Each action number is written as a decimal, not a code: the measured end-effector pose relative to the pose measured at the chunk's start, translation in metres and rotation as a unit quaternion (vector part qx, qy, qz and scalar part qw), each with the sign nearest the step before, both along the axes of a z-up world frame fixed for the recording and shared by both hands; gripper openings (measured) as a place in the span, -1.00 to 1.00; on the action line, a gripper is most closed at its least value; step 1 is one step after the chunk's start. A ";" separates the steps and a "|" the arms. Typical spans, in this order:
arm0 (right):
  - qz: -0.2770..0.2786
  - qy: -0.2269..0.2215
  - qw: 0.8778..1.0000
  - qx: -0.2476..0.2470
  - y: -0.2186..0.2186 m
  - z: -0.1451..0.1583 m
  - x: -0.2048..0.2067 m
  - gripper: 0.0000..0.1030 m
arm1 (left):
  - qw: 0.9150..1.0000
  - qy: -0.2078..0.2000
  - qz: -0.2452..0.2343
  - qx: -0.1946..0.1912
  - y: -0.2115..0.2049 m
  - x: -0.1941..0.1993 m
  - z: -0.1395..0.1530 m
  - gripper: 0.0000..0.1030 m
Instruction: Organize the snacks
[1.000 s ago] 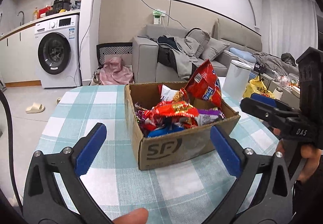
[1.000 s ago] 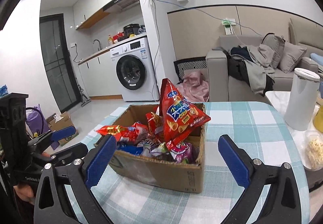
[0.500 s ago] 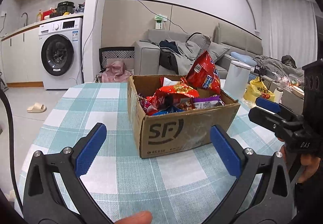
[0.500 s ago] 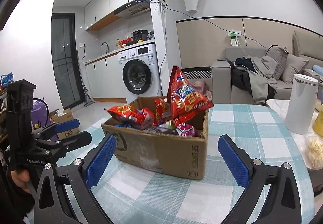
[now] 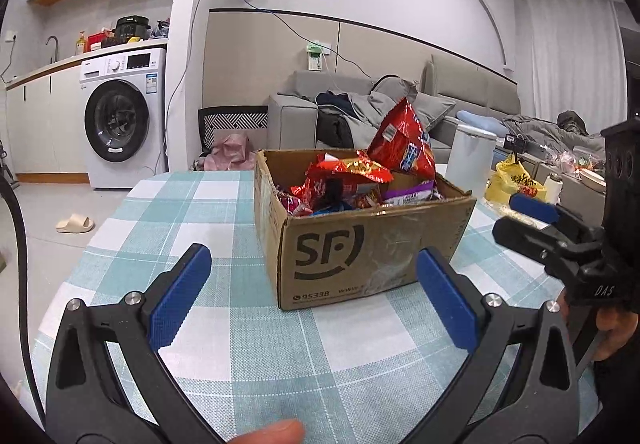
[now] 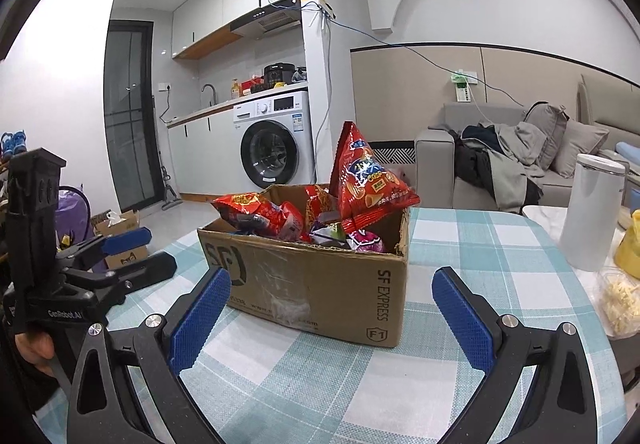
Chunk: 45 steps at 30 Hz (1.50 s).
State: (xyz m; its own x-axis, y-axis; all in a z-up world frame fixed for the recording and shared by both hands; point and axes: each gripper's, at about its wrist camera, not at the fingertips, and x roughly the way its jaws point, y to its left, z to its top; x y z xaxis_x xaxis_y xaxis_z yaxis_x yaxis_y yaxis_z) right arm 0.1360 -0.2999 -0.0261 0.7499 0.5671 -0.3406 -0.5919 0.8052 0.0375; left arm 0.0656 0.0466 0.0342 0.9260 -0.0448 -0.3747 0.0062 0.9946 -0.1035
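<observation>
A brown cardboard box (image 5: 360,244) (image 6: 312,284) marked SF stands on the checked tablecloth (image 5: 224,212), filled with several snack bags. A tall red chip bag (image 5: 402,146) (image 6: 362,180) sticks up from its far corner. A flatter red bag (image 5: 344,174) (image 6: 256,212) lies on top of the pile. My left gripper (image 5: 312,296) is open and empty, low over the cloth in front of the box. Open and empty as well, my right gripper (image 6: 330,320) faces the box's other side. Each gripper shows in the other's view, at the right (image 5: 536,220) and at the left (image 6: 124,252).
A white cylindrical bin (image 6: 592,212) stands at the table's right. Beside it are a yellow bag (image 5: 514,180) and a clear tub of pale snacks (image 6: 620,300). A grey sofa (image 5: 360,112) and a washing machine (image 5: 120,124) lie beyond the table.
Both grippers have dropped lower, so the box now appears from the side rather than from above. Both stayed open and nothing was picked up.
</observation>
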 end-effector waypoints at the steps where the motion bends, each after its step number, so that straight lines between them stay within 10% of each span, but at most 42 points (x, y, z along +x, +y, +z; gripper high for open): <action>1: 0.000 0.000 1.000 0.001 0.000 0.000 0.000 0.99 | 1.000 -0.002 0.001 0.001 0.000 0.000 0.000 0.99; 45: -0.007 -0.002 1.000 0.006 -0.002 -0.003 0.001 0.99 | 1.000 -0.003 -0.001 0.016 -0.009 -0.001 -0.004 0.99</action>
